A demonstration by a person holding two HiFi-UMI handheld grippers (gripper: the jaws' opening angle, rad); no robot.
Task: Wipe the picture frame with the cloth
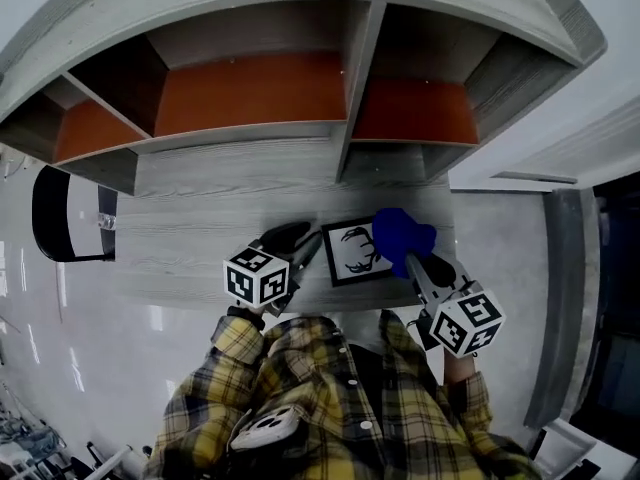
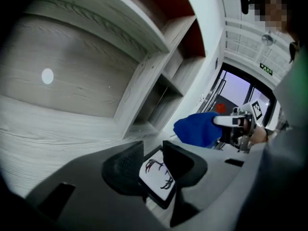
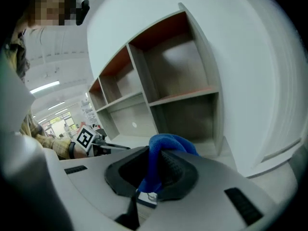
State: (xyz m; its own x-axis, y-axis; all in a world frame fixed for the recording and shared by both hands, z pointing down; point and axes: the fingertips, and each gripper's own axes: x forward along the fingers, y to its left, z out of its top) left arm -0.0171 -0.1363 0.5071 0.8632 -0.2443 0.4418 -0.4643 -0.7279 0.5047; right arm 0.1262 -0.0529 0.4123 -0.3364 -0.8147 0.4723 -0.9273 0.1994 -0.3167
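Note:
The picture frame [image 1: 357, 250], black-edged with an antler drawing on white, hangs just over the grey desk [image 1: 200, 238]. My left gripper [image 1: 308, 246] grips its left edge. In the left gripper view the frame [image 2: 156, 173] sits between the jaws of that gripper [image 2: 153, 165], which close on it. The blue cloth [image 1: 403, 234] bunches at the frame's right edge, pinched in my right gripper [image 1: 412, 258]. In the right gripper view the cloth [image 3: 166, 143] rises out of the right gripper [image 3: 155, 170], a white label hanging below. The cloth [image 2: 197, 128] also shows in the left gripper view.
A grey shelf unit [image 1: 345, 118] with orange-backed compartments stands at the back of the desk, close ahead of both grippers. A black chair [image 1: 50, 218] sits at the left end. Pale glossy floor lies left of the desk and a white wall to its right.

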